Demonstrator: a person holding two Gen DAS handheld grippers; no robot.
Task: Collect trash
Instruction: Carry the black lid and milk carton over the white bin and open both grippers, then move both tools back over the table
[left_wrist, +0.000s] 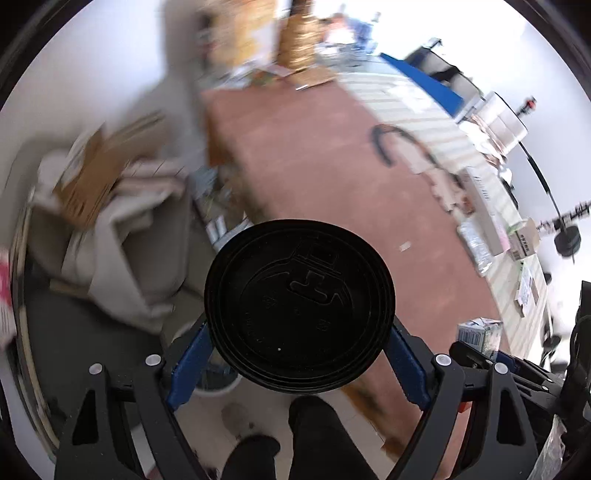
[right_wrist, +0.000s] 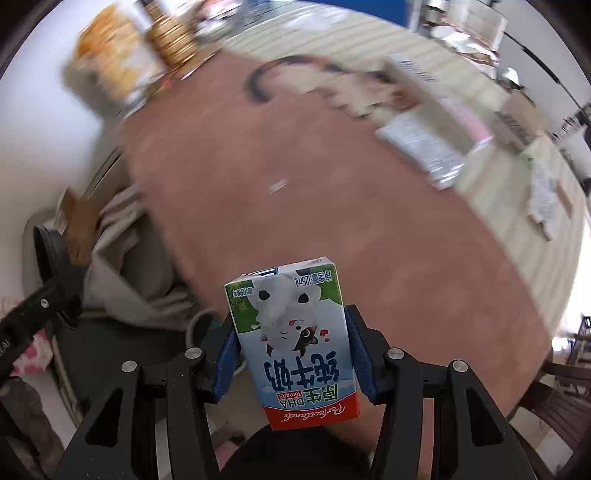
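My left gripper is shut on a black plastic cup lid, held between its blue pads above the floor beside the brown table. My right gripper is shut on a small milk carton with a cartoon cow print, held upside down over the table's near edge. The carton also shows at the right of the left wrist view. The left gripper's arm shows at the left of the right wrist view.
Boxes and a striped cloth with packets line the table's far side. A small white scrap lies mid-table. Cardboard and grey sheets pile on a chair left of the table. A white round rim sits on the floor below.
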